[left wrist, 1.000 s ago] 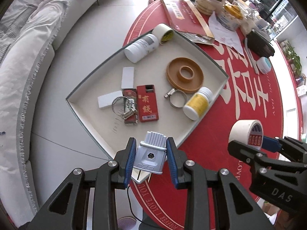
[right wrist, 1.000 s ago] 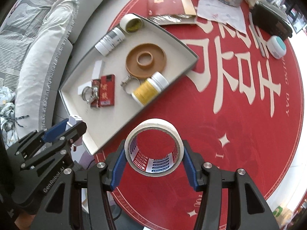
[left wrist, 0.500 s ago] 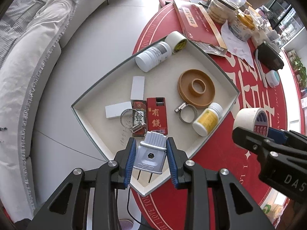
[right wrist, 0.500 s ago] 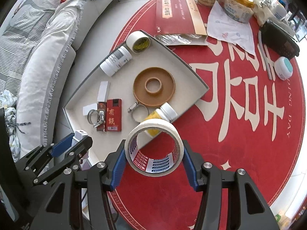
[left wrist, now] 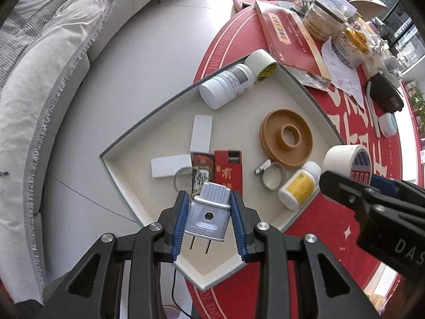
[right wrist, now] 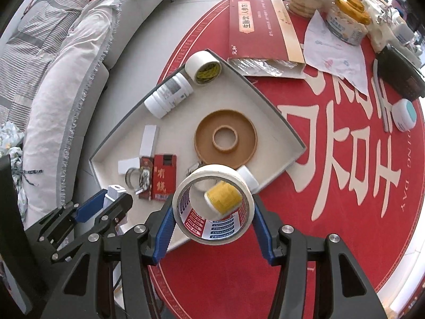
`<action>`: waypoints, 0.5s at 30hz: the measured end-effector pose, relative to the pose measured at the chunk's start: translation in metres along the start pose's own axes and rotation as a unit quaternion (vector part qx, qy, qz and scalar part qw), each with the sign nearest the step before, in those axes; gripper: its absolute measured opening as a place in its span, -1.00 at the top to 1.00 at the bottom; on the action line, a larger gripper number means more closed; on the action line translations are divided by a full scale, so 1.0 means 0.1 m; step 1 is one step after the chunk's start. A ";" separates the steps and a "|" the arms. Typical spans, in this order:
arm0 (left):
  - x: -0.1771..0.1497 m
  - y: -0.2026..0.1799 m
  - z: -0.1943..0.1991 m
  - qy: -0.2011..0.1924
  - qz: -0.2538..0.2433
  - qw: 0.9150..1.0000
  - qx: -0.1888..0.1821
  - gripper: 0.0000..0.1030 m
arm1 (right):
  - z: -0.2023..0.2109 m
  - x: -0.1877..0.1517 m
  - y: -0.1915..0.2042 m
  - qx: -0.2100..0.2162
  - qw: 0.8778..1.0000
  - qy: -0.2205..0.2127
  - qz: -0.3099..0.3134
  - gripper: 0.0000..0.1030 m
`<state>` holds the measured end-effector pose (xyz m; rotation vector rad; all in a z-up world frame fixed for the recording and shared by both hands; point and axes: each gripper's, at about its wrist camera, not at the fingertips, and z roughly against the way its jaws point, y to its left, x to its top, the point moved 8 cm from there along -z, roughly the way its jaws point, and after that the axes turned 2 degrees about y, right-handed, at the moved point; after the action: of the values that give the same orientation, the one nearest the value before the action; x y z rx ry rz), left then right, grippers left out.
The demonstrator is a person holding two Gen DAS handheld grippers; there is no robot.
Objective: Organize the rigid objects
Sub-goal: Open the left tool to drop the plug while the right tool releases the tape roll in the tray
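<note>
Left wrist view: my left gripper [left wrist: 209, 219] clamps the grey plug [left wrist: 208, 218], my right gripper [right wrist: 212, 210] grips the tape roll [right wrist: 212, 204], both above the tray [left wrist: 124, 183] beyond my jaws; lower onto bare tray floor, clear of the yellow bottle [right wrist: 224, 196].

The tray [left wrist: 124, 178] has bare floor at its near corner and along its right edge. Its middle is crowded by the red box [left wrist: 228, 167], hose clamp [left wrist: 272, 176], yellow-labelled bottle [left wrist: 298, 186] and brown ring [left wrist: 289, 138].
</note>
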<state>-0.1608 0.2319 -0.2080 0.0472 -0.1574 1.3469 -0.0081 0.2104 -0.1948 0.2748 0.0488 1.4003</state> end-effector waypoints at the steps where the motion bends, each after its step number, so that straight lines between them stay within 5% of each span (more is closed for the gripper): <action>1: 0.03 0.01 -0.03 0.001 0.006 1.000 -0.001 0.33 | -0.02 0.04 -0.01 -0.001 1.000 -0.001 -0.002 -0.08; 6: 0.16 0.03 -0.13 0.000 0.043 0.999 -0.014 0.28 | -0.16 0.20 -0.01 -0.003 1.000 0.002 -0.005 -0.08; 10: 0.20 0.02 -0.20 0.003 0.045 0.999 -0.015 -0.50 | -0.33 0.27 -0.01 0.008 1.000 0.018 -0.007 -0.14; 11: 0.21 0.03 -0.21 0.003 0.043 0.999 -0.005 -0.59 | -0.37 0.28 -0.03 0.012 1.000 0.024 -0.013 -0.30; 12: 0.21 0.03 -0.20 0.002 0.038 0.999 0.001 -0.60 | -0.39 0.29 -0.06 0.015 0.999 0.027 -0.020 -0.73; 15: 0.22 0.06 -0.13 -0.007 0.032 0.999 0.031 -0.63 | -0.31 0.30 -0.10 0.020 0.999 0.015 -0.028 -0.91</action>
<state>-0.1614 0.2558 -0.2180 0.1046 -0.1303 1.4145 0.0011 0.2433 -0.2232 0.2842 0.1077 1.3495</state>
